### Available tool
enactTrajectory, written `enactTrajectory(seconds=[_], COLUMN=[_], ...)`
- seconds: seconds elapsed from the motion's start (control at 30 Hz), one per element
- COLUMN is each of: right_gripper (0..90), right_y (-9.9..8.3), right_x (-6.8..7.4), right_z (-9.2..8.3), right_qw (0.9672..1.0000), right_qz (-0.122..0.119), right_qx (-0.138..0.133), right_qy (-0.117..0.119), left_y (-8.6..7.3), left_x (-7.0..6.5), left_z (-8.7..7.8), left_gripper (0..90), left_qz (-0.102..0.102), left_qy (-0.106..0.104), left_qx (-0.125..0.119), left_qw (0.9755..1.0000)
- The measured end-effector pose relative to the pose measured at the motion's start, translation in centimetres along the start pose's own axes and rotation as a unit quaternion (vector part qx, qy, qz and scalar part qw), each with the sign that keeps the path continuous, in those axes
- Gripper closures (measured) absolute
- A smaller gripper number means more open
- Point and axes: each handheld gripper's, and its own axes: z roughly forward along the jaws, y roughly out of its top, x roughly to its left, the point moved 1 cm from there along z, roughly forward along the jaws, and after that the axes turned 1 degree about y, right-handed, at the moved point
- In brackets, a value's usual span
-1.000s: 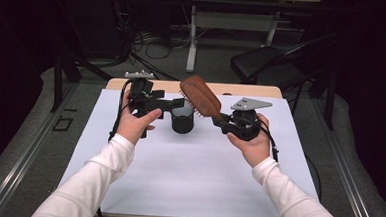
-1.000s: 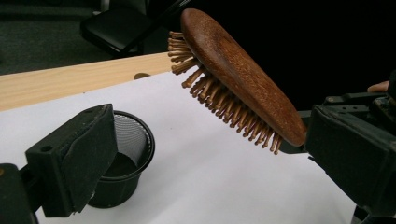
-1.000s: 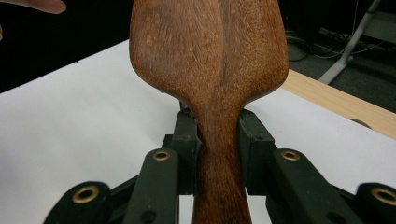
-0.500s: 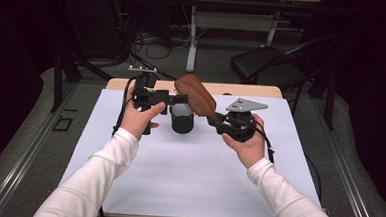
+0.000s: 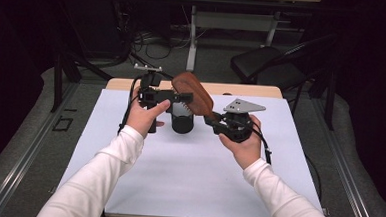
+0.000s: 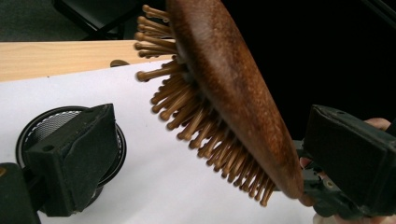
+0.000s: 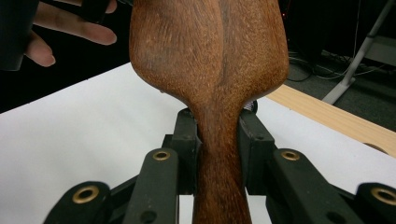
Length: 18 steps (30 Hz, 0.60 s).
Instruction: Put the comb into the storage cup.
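While the white table cover [image 5: 187, 183] lies broad and bare toward its near edge, the wooden hairbrush [image 5: 191, 94] hangs above its far part, handle clamped between the right gripper's [image 7: 218, 140] jaws. Its smooth oval head, peg bristles down, sits between the left gripper's [image 6: 205, 154] wide-open jaws, untouched, over a round black mesh cup [image 5: 182, 123].

Bench [image 5: 187, 178] evenly lit from above; surroundings dark; soft shadows; near hairbrush [image 6: 224, 88] slightly blurred in close views.
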Motion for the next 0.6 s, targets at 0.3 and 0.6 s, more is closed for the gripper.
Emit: enactTrajectory(seconds=[0.3,0.6], right_gripper=[71.6,71.6], right_y=[0.2,0.3], right_x=[0.7,1.4], right_z=[0.4,0.8], right_qw=[0.9999,0.9998], right_qz=[-0.006,-0.017], right_qx=[-0.009,-0.010], right_qy=[0.003,0.007], left_y=[0.5,0.7], left_x=[-0.3,-0.5], left_z=[0.5,0.3], left_gripper=[4.4,9.4], left_qz=[-0.011,-0.020], left_qy=[-0.012,-0.019], left_qx=[-0.005,-0.011], left_qw=[0.9999,0.9996])
